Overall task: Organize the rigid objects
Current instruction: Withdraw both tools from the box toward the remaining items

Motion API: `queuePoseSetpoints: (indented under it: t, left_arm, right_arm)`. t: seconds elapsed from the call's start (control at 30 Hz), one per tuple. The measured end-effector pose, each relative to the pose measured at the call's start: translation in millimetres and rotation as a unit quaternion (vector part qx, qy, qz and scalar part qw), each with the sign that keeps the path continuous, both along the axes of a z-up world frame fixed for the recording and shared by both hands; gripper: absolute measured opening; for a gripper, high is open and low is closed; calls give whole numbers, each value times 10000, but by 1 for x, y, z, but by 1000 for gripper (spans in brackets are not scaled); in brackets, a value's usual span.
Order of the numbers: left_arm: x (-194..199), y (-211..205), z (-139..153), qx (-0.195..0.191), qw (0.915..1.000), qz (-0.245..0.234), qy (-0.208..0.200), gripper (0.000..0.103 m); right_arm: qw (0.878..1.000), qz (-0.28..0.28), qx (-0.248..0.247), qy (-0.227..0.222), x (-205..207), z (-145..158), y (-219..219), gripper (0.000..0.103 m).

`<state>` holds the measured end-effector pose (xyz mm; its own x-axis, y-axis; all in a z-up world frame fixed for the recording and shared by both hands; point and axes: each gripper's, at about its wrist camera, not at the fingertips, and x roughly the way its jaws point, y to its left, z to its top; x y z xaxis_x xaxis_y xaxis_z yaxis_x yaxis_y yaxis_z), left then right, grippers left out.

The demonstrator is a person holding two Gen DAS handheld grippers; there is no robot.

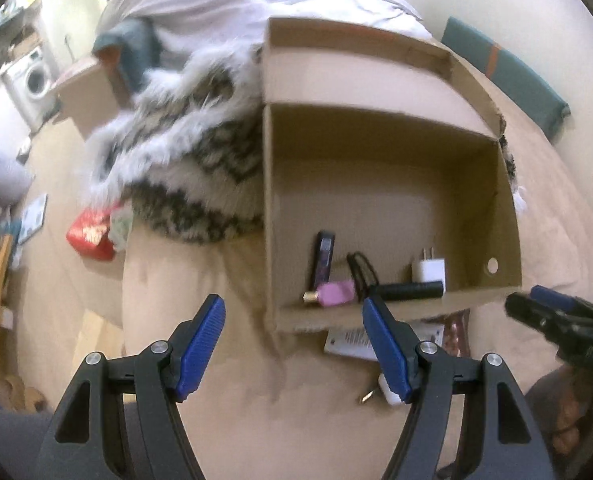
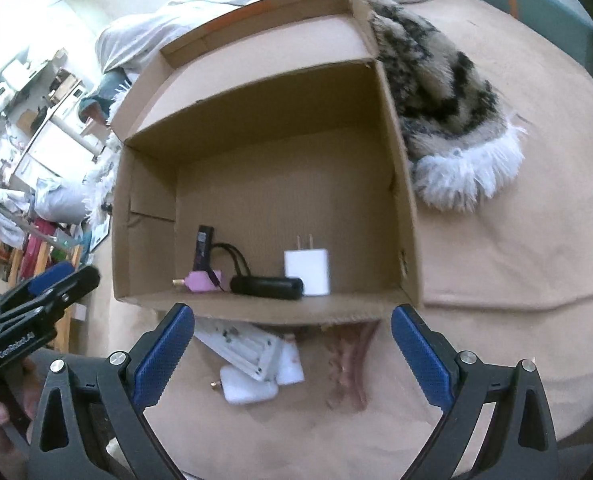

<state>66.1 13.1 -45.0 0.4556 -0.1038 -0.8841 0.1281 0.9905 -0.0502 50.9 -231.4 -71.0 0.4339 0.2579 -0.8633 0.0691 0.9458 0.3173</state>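
Observation:
An open cardboard box (image 1: 508,216) (image 2: 404,200) stands on a beige bedspread. Along its near wall lie a white plug adapter (image 1: 428,270) (image 2: 307,270), a black cylinder (image 1: 410,291) (image 2: 266,287), a small pink bottle (image 1: 334,291) (image 2: 202,281), a dark slim device (image 1: 323,258) (image 2: 203,246) and a black cord (image 2: 236,260). Outside, in front of the box, lie a white strip-like object (image 2: 244,350) and a white charger (image 2: 250,390) (image 1: 388,394). My left gripper (image 1: 294,346) hovers open and empty before the box's left corner. My right gripper (image 2: 292,350) hangs open above the white items.
A furry patterned throw (image 1: 184,168) (image 2: 448,112) lies behind and beside the box. White bedding (image 1: 224,4) is piled at the back, a teal cushion (image 1: 508,72) at the right. A red packet (image 1: 90,234) sits at the bed's left edge; cluttered floor and furniture lie beyond.

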Motion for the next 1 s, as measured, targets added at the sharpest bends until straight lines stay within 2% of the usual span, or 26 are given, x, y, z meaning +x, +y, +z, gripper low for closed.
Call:
queuePoseSetpoints:
  t: [0.2, 0.37, 0.5, 0.67, 0.83, 0.87, 0.97, 1.0]
  left_arm:
    - [-5, 24, -33, -348, 9964, 500, 591, 69]
    - [-12, 18, -68, -532, 9904, 571, 1143, 68]
    - [-23, -3, -95, -442, 9872, 369, 1487, 68]
    - [-32, -29, -102, -465, 9862, 123, 1586, 68]
    - [-33, -66, -109, -483, 9836, 9, 1735, 68]
    - [-33, -73, -112, -481, 9832, -20, 1758, 66]
    - [-28, -91, -122, -464, 9808, -66, 1890, 46]
    - [-27, -95, -126, -514, 9790, -79, 1971, 43]
  right_arm:
    - [9973, -466, 370, 441, -15, -25, -22, 103]
    - [9968, -566, 301, 488, -15, -30, -23, 103]
    - [9969, -584, 214, 478, -13, -30, -20, 103]
    - [9956, -689, 199, 609, -11, -34, -24, 103]
    - [9921, -837, 446, 818, -8, -43, -33, 103]
    - [9917, -849, 491, 833, -8, -43, -34, 103]
    - [9913, -871, 546, 819, -8, -42, -37, 103]
    - [9912, -871, 573, 814, -9, -42, -38, 103]
